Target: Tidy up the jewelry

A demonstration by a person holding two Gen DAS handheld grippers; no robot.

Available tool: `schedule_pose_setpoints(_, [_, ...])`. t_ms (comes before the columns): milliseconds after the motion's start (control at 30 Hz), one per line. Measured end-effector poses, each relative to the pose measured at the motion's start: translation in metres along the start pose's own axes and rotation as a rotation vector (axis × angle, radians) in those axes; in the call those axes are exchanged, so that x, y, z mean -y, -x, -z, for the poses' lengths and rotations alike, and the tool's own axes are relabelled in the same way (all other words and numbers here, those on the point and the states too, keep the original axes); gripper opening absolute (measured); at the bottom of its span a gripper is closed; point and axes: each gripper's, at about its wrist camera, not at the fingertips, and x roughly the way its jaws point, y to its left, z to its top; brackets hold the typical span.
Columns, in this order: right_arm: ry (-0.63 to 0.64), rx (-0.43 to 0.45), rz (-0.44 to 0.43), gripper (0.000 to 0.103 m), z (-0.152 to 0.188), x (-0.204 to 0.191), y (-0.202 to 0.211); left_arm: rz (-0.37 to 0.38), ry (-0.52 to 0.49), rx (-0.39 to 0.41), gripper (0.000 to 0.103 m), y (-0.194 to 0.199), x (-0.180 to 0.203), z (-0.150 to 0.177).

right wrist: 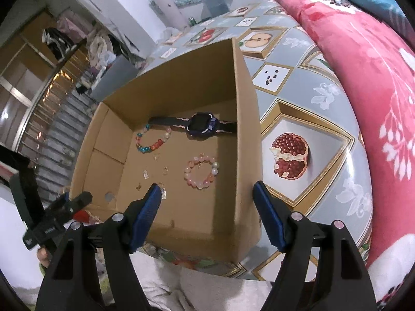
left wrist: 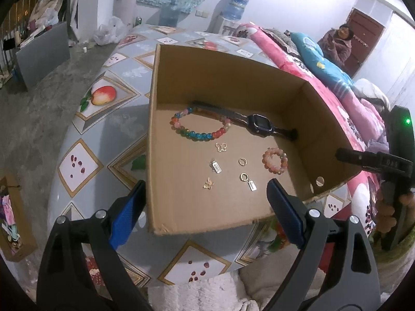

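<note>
An open cardboard box [left wrist: 228,83] stands on the table and holds the jewelry. Inside lie a multicoloured bead bracelet [left wrist: 199,128], a dark watch [left wrist: 259,125], a pink bead bracelet [left wrist: 275,161], two gold butterfly charms [left wrist: 221,147], gold rings [left wrist: 242,161] and small silver tags [left wrist: 216,167]. My left gripper [left wrist: 207,194] is open and empty above the box's near edge. My right gripper [right wrist: 207,194] is open and empty over the box's [right wrist: 181,83] near right corner, near the pink bracelet [right wrist: 201,171] and the watch [right wrist: 201,124].
The table has a grey cloth with fruit pictures [left wrist: 103,96]. A pink flowered blanket [right wrist: 363,77] lies on its right side. Another cardboard box with items [left wrist: 13,220] sits on the floor at the left. A person [left wrist: 337,44] sits at the back right.
</note>
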Motion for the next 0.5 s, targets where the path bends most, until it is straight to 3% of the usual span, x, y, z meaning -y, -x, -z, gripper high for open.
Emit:
schedule_pose_setpoints(67, [-0.006,0.04,-0.005,0.072,0.006,0.0,0.007,0.005,0.028,0.025,0.089,0.006,-0.002,0.004])
schedule_pose_setpoints(200, [0.0,0.115,0.043,0.076,0.02,0.003,0.02,-0.095,0.034,0.062,0.09,0.018,-0.003,0.013])
schedule_pose_setpoints(500, [0.063,0.203,0.155,0.088,0.043,-0.009,0.042,-0.209,0.04,0.105,0.094,0.039,0.004,0.024])
